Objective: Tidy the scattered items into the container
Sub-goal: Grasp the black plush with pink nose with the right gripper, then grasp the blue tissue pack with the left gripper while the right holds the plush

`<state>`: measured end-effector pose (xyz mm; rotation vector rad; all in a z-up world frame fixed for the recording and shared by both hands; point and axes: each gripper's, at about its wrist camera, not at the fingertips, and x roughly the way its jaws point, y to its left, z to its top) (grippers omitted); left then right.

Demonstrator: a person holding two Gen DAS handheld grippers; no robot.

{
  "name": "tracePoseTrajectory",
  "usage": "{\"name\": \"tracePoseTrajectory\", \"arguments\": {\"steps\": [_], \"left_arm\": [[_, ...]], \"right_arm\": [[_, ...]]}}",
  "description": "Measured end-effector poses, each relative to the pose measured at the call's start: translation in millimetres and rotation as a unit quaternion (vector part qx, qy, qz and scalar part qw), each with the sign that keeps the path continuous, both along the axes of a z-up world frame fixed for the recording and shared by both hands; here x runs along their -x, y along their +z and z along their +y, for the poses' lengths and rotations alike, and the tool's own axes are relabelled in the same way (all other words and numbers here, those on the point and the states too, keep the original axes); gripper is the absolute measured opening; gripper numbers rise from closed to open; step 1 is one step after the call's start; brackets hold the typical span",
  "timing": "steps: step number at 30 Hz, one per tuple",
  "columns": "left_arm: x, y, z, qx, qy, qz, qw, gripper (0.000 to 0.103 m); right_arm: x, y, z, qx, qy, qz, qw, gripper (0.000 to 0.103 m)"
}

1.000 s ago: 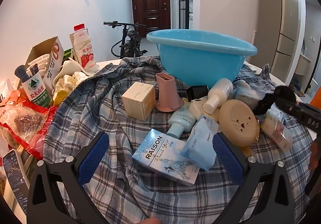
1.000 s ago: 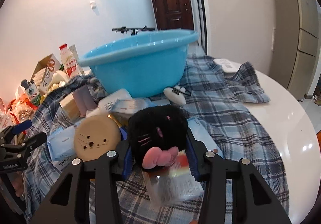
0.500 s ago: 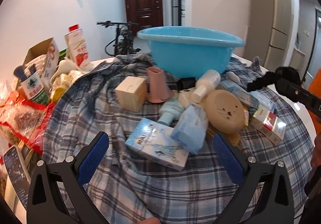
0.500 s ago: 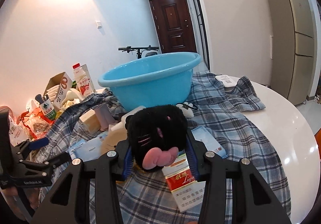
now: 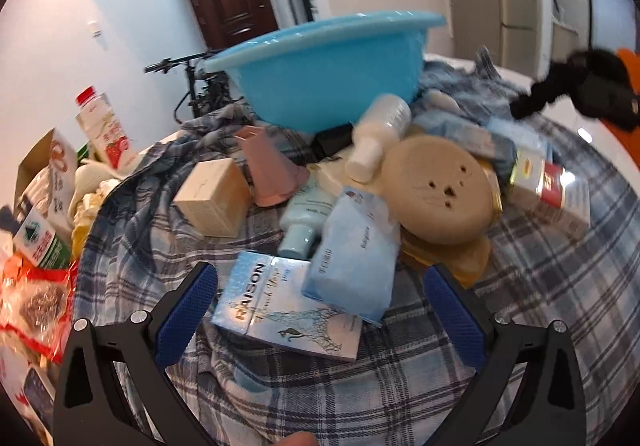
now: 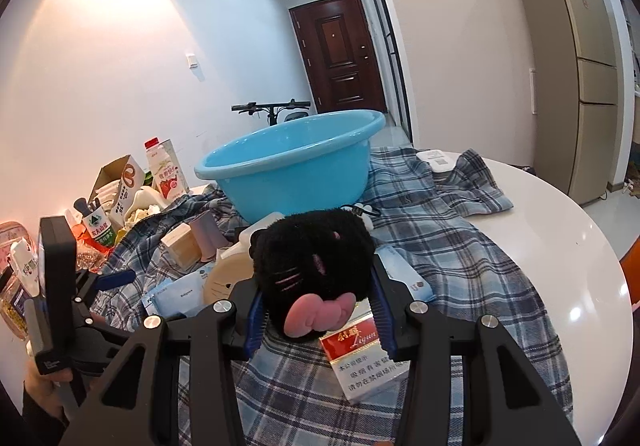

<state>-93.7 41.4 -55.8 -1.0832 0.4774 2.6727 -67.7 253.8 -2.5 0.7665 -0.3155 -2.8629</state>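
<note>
1. Right claw [image 6: 316, 310] is clamped on a black plush [image 6: 314, 266] with a pink bow, held clear of the table [image 6: 560, 246]. Nothing else is touching it.
2. Left claw [image 5: 320, 310] is wide apart and empty, over the RAISON box [image 5: 280, 310] at the near edge of the table.
3. Basin [image 6: 292, 162] stands at the far edge on the plaid cloth [image 6: 440, 246]. From what shows of its inside, it looks empty.
4. Still loose on the cloth in front of the basin: tan disc [image 5: 440, 190], white bottle [image 5: 378, 142], pink cup [image 5: 268, 170], beige box [image 5: 212, 196], blue pack [image 5: 352, 266], red-and-white carton [image 6: 364, 362].
5. Step in hand, as I judge it: carrying the plush to the basin.
6. Next move calls for height enough to clear the rim, then travel forward until the plush is above the bowl, then release.
7. Left claw seems placed to take the RAISON box next; the blue pack lies partly on it.
</note>
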Motion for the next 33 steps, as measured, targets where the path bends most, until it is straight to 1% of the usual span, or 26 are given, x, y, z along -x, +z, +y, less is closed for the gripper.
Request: {"name": "tracePoseTrajectory", "arguments": {"steps": [4, 8, 11, 13, 14, 15, 16, 17, 18, 21, 24, 28, 31, 33], "left_arm": [[1.4, -4.4, 9.0, 0.015, -0.017, 0.002, 0.9997, 0.103], [5.5, -9.3, 14.2, 0.019, -0.022, -0.002, 0.9996, 0.103], [7.5, -11.5, 16.1, 0.035, -0.018, 0.005, 0.9992, 0.102], [6.3, -10.5, 14.8, 0.033, -0.021, 0.01, 0.9992, 0.089], [6.2, -10.5, 14.4, 0.032, -0.022, 0.01, 0.9992, 0.076], [5.8, -10.6, 14.6, 0.032, -0.021, 0.006, 0.9992, 0.065], [6.1, -11.0, 13.9, 0.03, -0.021, 0.001, 0.9993, 0.059], [7.7, -12.1, 13.5, 0.026, -0.024, -0.009, 0.9993, 0.049], [7.9, -14.0, 13.5, 0.026, -0.026, -0.016, 0.9992, 0.045], [3.7, -16.1, 15.7, 0.035, -0.027, -0.012, 0.9989, 0.042], [-0.2, -10.1, 15.6, 0.029, -0.028, -0.008, 0.9992, 0.041], [-5.6, 3.5, 12.9, 0.017, -0.025, 0.014, 0.9995, 0.041], [-10.4, 17.0, 8.2, 0.012, -0.013, 0.032, 0.9993, 0.041], [-13.7, 26.5, 4.3, 0.0, -0.009, 0.039, 0.9992, 0.041]], "right_arm": [[0.3, 0.2, 1.7, 0.003, -0.003, 0.0, 1.0, 0.047], [0.1, 0.5, 1.7, 0.003, -0.002, 0.0, 1.0, 0.047], [-1.7, -0.3, 3.3, 0.002, -0.005, 0.0, 1.0, 0.047], [-2.6, -0.9, 5.5, 0.003, -0.006, 0.0, 1.0, 0.047], [-2.9, -1.1, 6.3, 0.004, -0.007, 0.0, 1.0, 0.047], [-3.0, -1.4, 7.0, 0.005, -0.008, 0.0, 1.0, 0.047], [-2.9, -1.6, 7.5, 0.006, -0.009, -0.001, 1.0, 0.047], [-3.2, -1.8, 7.7, 0.008, -0.01, -0.001, 1.0, 0.047], [-3.6, -1.8, 7.3, 0.009, -0.01, 0.0, 1.0, 0.047], [-4.4, -2.1, 6.2, 0.009, -0.009, -0.001, 1.0, 0.047], [-5.3, -2.1, 4.2, 0.006, -0.007, -0.001, 1.0, 0.047], [-6.8, -0.2, 2.5, 0.006, -0.006, 0.001, 1.0, 0.047], [-6.6, 0.8, 0.2, 0.005, -0.004, 0.001, 1.0, 0.047], [-6.8, 2.3, -2.3, 0.003, -0.002, 0.002, 1.0, 0.047]]}}
